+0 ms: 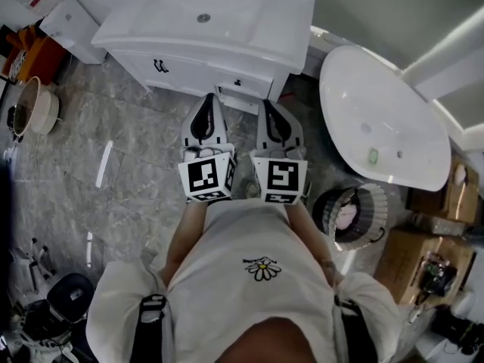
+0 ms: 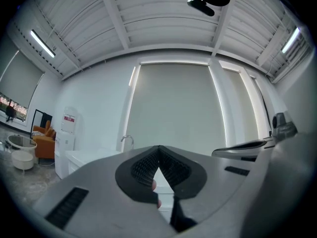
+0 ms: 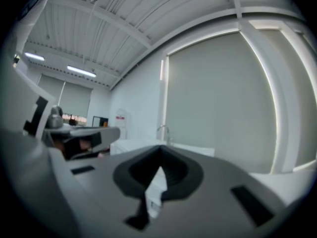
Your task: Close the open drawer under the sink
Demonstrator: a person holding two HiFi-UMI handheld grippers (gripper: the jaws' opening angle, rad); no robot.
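A white sink vanity (image 1: 227, 29) stands at the top of the head view. Its drawer (image 1: 243, 91), with a small dark handle, sticks out a little from the cabinet front below the basin. My left gripper (image 1: 209, 98) and right gripper (image 1: 270, 104) are side by side, pointing at that drawer front, their tips just short of it. Both look shut with nothing held. In the left gripper view the left gripper (image 2: 158, 150) faces the vanity (image 2: 84, 157) and its faucet (image 2: 127, 141). The right gripper (image 3: 160, 151) faces the same vanity (image 3: 141, 145).
A white bathtub (image 1: 386, 119) lies to the right of the vanity, with a round basket (image 1: 352, 214) and cardboard boxes (image 1: 412, 259) near it. A basin (image 1: 34, 106) sits on the grey tiled floor at the left. A white cabinet (image 1: 72, 25) stands beside the vanity.
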